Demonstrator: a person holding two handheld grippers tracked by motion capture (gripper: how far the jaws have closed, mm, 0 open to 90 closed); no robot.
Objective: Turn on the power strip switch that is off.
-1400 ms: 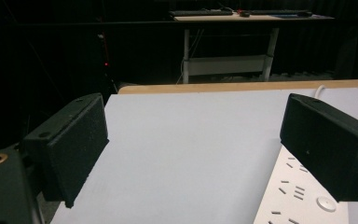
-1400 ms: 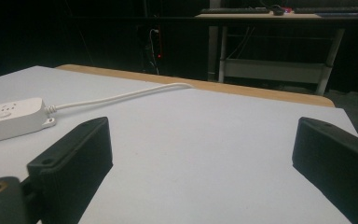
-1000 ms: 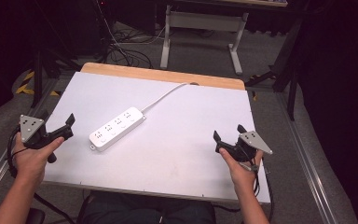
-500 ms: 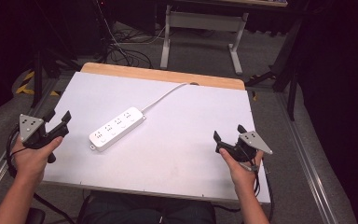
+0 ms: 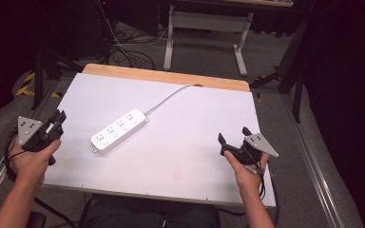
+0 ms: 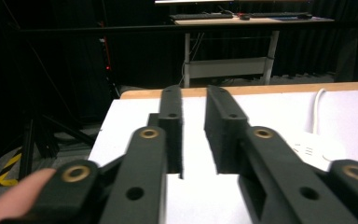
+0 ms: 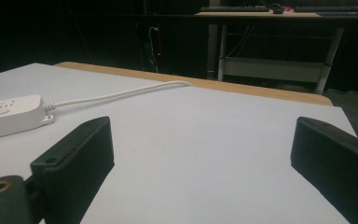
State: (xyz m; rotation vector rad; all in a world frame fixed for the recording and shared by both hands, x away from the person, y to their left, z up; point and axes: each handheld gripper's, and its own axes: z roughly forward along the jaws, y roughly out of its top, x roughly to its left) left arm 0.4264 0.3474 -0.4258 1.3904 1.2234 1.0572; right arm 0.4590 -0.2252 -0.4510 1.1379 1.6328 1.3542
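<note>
While both hands rest at the near edges of the white-topped counter (image 5: 180, 156), nothing is yet grasped, so the work looks to be at its very start: an approach to the white oblong plastic power strip (image 5: 120, 130), which lies flat and slantwise left of centre in the high view. Its thin white cable (image 5: 168, 97) runs from its upper right end toward the wooden far edge of the counter.

At lower left of that view the left hand-held gripper (image 5: 57, 121) sits over the counter's left edge, well apart from the strip; its own view shows the jaws drawn close with a narrow slit between them, holding nothing. At lower right the right hand-held gripper (image 5: 230, 137) hovers near the counter's right corner, released, its jaws spread wide over bare counter, the strip's end (image 7: 11, 114) lying off at the left of its view.

I judge that the next move calls for the nearer, left one to part its jaws, travel right and forward, and line up across the strip's narrow width before closing, minding the cable.
</note>
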